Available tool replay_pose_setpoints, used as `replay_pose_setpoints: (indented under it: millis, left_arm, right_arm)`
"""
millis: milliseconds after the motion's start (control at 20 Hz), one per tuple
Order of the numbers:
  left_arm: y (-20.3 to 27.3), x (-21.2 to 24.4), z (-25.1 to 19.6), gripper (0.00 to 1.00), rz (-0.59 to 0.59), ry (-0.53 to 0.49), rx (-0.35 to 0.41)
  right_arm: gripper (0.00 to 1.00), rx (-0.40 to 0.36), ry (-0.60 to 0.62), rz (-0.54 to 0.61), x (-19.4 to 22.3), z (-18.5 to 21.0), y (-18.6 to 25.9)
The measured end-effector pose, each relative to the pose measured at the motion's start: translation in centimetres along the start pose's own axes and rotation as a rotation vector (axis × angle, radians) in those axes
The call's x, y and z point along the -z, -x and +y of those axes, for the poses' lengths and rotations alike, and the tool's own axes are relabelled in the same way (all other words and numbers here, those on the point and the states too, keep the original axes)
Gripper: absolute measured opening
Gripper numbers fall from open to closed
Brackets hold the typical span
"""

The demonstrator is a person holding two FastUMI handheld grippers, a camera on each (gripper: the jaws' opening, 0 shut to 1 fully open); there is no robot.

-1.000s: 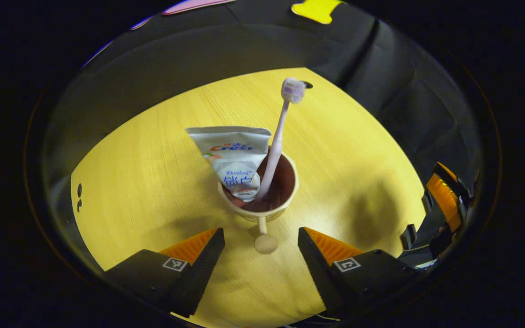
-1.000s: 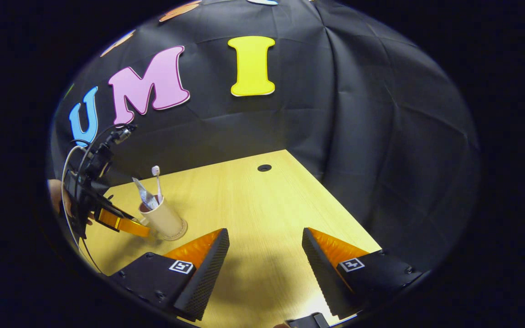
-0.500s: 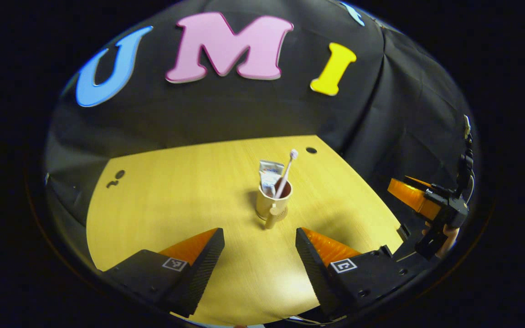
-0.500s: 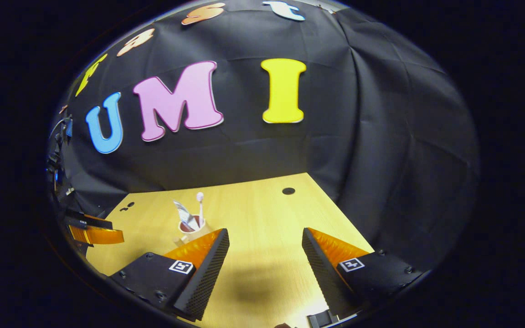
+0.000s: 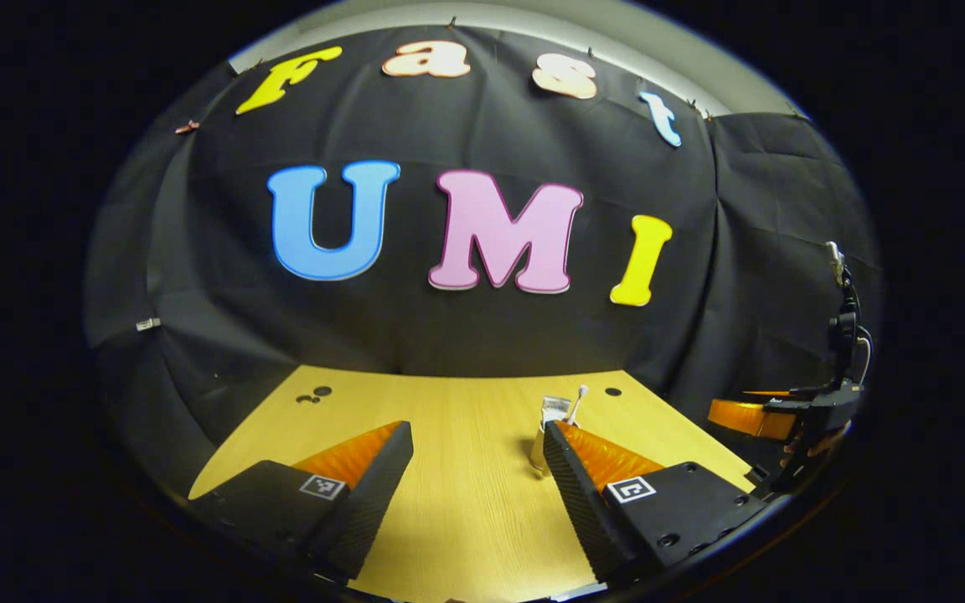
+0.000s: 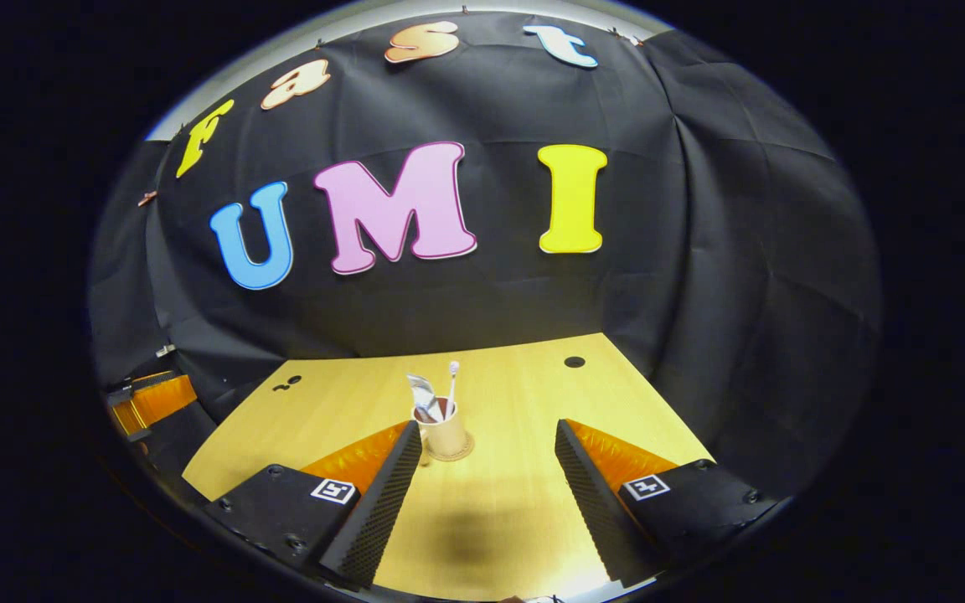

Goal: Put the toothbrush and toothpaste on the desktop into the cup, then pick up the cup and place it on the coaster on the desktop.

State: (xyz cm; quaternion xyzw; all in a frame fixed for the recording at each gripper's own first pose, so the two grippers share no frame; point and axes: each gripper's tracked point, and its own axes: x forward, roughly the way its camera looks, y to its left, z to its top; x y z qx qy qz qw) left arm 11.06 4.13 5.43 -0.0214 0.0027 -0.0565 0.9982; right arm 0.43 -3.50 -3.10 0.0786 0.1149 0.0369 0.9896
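- Pale yellow wood-grain bench (image 6: 516,502) carries a tan cup (image 6: 447,436) standing upright on a round coaster (image 6: 452,453), well in from every bench edge.
- Inside the cup, the toothbrush (image 6: 452,387) stands nearly vertical, bristle head up, beside the toothpaste (image 6: 424,396) tube, which leans slightly away from it with its flat crimped end uppermost.
- Beyond the cup, a dark round hole (image 6: 574,362) marks the bench's far corner; two small dark marks (image 6: 288,383) sit toward the opposite far corner.
- The right hand-held gripper (image 6: 487,477) hangs short of the cup, fingers spread wide and holding nothing; one finger's tip overlaps the cup's base in the right gripper view.
- The left hand-held gripper (image 5: 477,473) is likewise spread apart and empty; in the left gripper view one of its fingers hides part of the cup (image 5: 538,448).
- Bare bench surrounds the cup on all sides.
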Motion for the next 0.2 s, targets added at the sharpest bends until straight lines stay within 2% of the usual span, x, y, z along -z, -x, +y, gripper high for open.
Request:
replay_pose_setpoints:
  millis: [200]
  left_arm:
    - [4.1, -1.0, -0.3, 0.97, -0.086, 0.018, 0.008]
  right_arm:
    - [0.99, -0.045, -0.011, -0.016, 0.0, 3.2, 2.0]
